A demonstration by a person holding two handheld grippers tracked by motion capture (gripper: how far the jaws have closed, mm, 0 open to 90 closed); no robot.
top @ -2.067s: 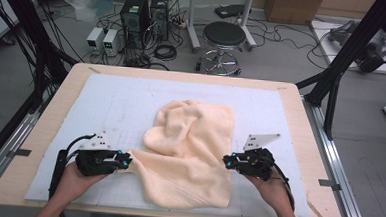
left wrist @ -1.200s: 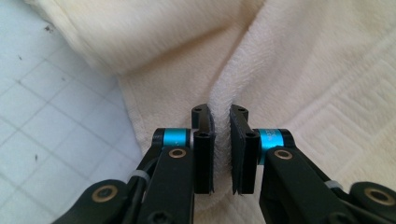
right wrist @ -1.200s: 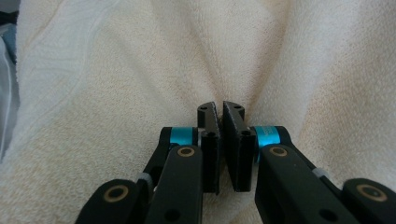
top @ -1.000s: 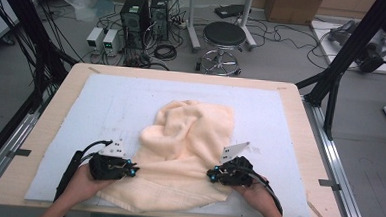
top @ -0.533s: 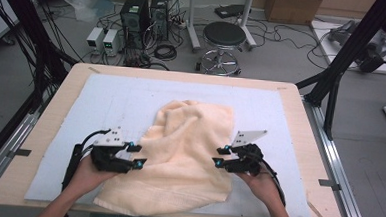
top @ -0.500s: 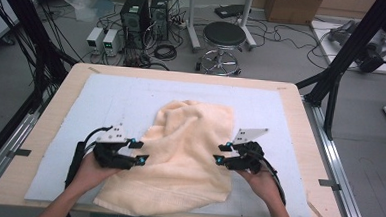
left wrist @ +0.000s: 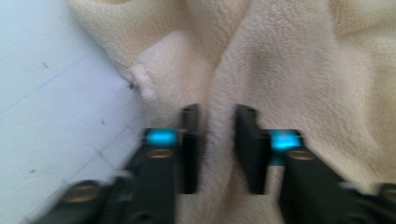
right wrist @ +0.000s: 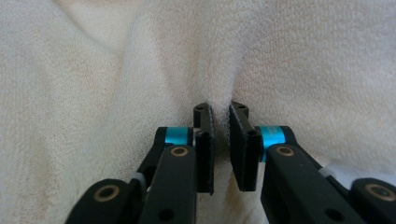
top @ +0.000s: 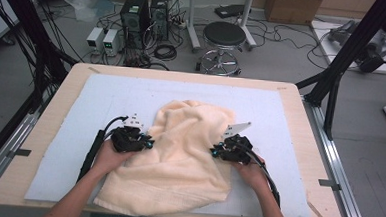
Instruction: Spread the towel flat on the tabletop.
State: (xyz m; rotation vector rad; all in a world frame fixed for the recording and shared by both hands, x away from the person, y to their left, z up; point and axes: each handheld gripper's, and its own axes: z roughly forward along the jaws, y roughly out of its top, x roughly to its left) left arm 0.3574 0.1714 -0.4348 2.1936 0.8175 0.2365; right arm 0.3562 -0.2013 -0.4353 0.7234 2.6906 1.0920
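High view: my left gripper had just closed, pinching the towel at its left side; my right gripper likewise pinched its right side, probably to lift it off the mat.

Ahead of you the wooden table carries a pale blue mat that covers most of its top, leaving a bare wooden border on every side. On the floor beyond the far edge you see a round black stool on a chrome base, with two dark computer towers to its left and two small white power units beside them. Black cables lie coiled and tangled around this equipment. A black frame strut slants down at your right, past the table's far right corner. A cardboard box stands at the back.
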